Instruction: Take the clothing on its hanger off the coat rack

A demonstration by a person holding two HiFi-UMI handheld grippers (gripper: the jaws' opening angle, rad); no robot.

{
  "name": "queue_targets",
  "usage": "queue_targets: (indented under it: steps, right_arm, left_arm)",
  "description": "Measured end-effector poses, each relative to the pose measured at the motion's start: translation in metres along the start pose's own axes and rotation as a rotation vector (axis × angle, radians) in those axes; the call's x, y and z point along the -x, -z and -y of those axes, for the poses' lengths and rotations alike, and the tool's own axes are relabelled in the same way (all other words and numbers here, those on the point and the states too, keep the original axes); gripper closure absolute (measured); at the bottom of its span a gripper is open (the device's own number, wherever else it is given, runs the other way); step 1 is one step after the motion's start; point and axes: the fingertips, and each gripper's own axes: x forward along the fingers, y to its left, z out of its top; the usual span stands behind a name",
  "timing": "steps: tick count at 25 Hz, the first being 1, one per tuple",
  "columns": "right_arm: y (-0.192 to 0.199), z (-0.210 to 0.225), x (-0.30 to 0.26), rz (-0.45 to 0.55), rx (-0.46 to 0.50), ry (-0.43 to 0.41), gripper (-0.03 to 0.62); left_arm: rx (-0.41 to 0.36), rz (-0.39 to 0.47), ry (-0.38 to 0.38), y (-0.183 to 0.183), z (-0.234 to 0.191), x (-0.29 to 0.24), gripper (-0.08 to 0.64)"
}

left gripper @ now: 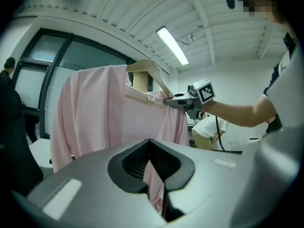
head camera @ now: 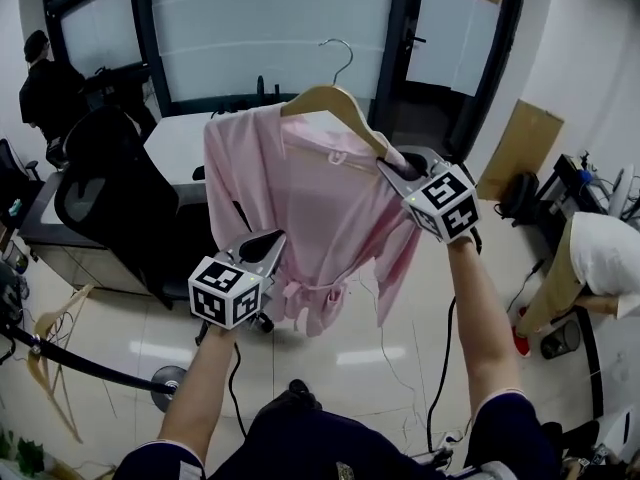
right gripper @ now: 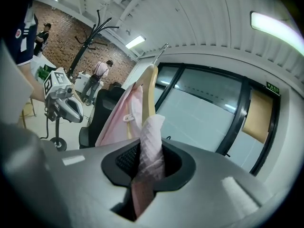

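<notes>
**Item: robe on hanger, carried between two grippers**

1. Left gripper (head camera: 272, 240): it is being held at the robe's lower left edge. Its jaws are being kept closed on a strip of the pink cloth, which is showing between the pads in the left gripper view.
2. Right gripper (head camera: 388, 166): it is being held at the robe's upper right. Its jaws are being pressed shut on a bunched fold of the shoulder cloth, just where the hanger's right arm ends.
3. Robe (head camera: 300, 198): pink, with a tied belt, it is being kept spread in the air between the two grippers. One sleeve is being left to dangle below the right gripper.
4. Hanger (head camera: 335, 103): wooden, it is being carried inside the robe's shoulders. Its metal hook is being held up above the robe, touching nothing.
5. Spare hangers (head camera: 45, 353): these are being kept low and well to the robe's left, near the floor.
6. Chair (head camera: 110, 188): black, it is being partly covered by the robe's left side.
7. Desk (head camera: 175, 138): white, it is being partly hidden behind the robe.
8. Rack (right gripper: 84, 45): black and branched, it is being shown in the right gripper view, well apart from the robe.
9. Cardboard (head camera: 525, 148): it is being leaned on the wall to the robe's right.
10. Glass wall (head camera: 280, 28): it is being seen behind the robe, with a person (head camera: 45, 93) in black far to the robe's left.
</notes>
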Motion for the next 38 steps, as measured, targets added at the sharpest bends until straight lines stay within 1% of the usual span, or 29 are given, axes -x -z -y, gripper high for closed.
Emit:
queue_targets:
  steps: [5,8,10,14,16,20,24,26,29,32,34,38]
  right_arm:
    - [-0.006,0.032,-0.049,0.031,0.006,-0.03,0.532]
    - [-0.014,0.043,-0.083,0.05,0.023,-0.059,0.532]
    - [-0.016,0.052,-0.102,0.063,0.04,-0.079,0.532]
    - [-0.021,0.064,-0.146,0.11,0.061,-0.137,0.532]
    - [-0.032,0.064,-0.179,0.143,0.071,-0.189,0.532]
    - [-0.061,0.056,-0.249,0.224,0.114,-0.319,0.532]
    - [-0.077,0.048,-0.298,0.282,0.164,-0.453,0.532]
    - [-0.088,0.036,-0.321,0.313,0.185,-0.527,0.532]
    - [-0.105,0.012,-0.352,0.356,0.22,-0.623,0.532]
    - [-0.121,-0.023,-0.374,0.393,0.258,-0.714,0.532]
    - [-0.129,-0.046,-0.384,0.416,0.278,-0.774,0.532]
    - [-0.136,-0.083,-0.394,0.437,0.3,-0.858,0.532]
  left_arm:
    - [-0.003,0.009,-0.05,-0.018,-0.045,-0.028,0.548]
    - [0.008,0.017,-0.094,-0.023,-0.074,-0.035,0.548]
    - [0.008,0.021,-0.12,-0.024,-0.086,-0.042,0.548]
    - [0.02,0.025,-0.205,-0.021,-0.116,-0.051,0.548]
    - [0.031,0.024,-0.267,-0.02,-0.139,-0.049,0.548]
    - [0.048,0.039,-0.415,-0.023,-0.186,-0.045,0.548]
    - [0.061,0.063,-0.542,-0.031,-0.208,-0.053,0.548]
    - [0.07,0.074,-0.626,-0.034,-0.217,-0.045,0.548]
    - [0.083,0.084,-0.744,-0.035,-0.224,-0.028,0.548]
    - [0.103,0.091,-0.868,-0.029,-0.224,0.001,0.548]
    - [0.12,0.089,-0.952,-0.023,-0.219,0.018,0.548]
    - [0.15,0.079,-1.076,-0.014,-0.202,0.046,0.548]
